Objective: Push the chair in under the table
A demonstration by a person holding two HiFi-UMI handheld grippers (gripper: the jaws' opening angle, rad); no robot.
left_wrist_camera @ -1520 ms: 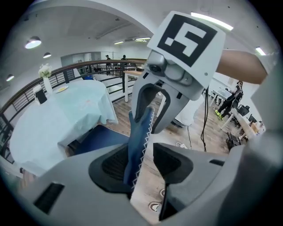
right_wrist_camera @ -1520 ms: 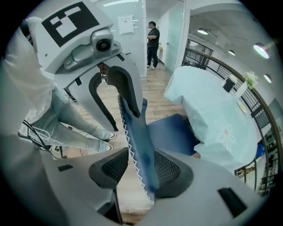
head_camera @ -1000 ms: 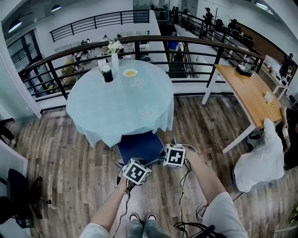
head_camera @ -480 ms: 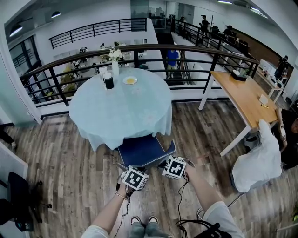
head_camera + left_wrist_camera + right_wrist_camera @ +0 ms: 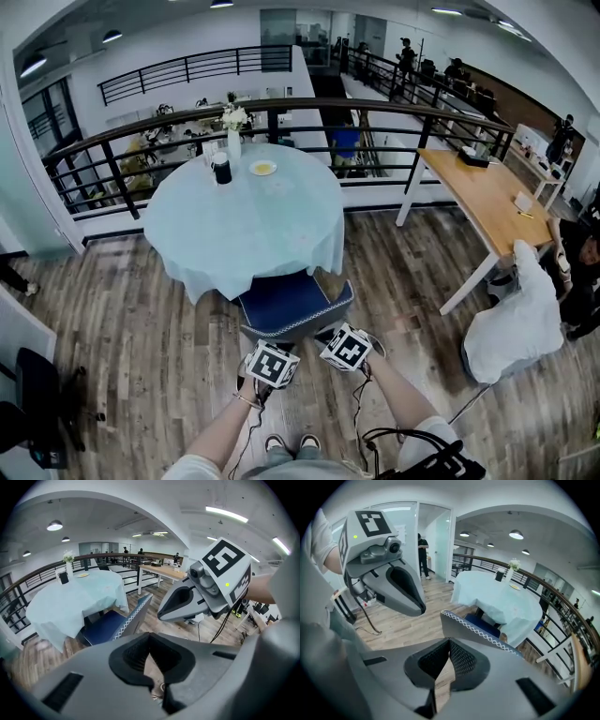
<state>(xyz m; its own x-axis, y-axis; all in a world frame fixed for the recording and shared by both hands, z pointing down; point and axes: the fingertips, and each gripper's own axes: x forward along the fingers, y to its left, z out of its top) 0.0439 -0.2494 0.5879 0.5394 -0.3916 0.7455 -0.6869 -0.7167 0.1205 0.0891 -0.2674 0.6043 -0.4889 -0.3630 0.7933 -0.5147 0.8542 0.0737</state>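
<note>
A chair with a blue seat (image 5: 286,302) stands at the near side of a round table under a pale blue cloth (image 5: 244,216), its seat partly beneath the cloth's hem. My left gripper (image 5: 270,361) and right gripper (image 5: 345,347) hover side by side just behind the chair's grey back (image 5: 292,330), apart from it. Both have just been closing and are shut, with nothing between the jaws. The left gripper view shows its closed jaws (image 5: 150,654), the chair (image 5: 112,623) and the right gripper (image 5: 197,597). In the right gripper view the chair back (image 5: 473,632) lies just past the closed jaws (image 5: 449,644).
A vase of flowers (image 5: 233,131), a dark cup (image 5: 221,167) and a small plate (image 5: 263,168) stand on the round table. A black railing (image 5: 281,108) runs behind it. A wooden desk (image 5: 483,202) and a white-covered shape (image 5: 511,328) are on the right, a black chair (image 5: 37,403) on the left.
Both grippers have drawn back from the chair's back toward the person. The chair stays half under the table.
</note>
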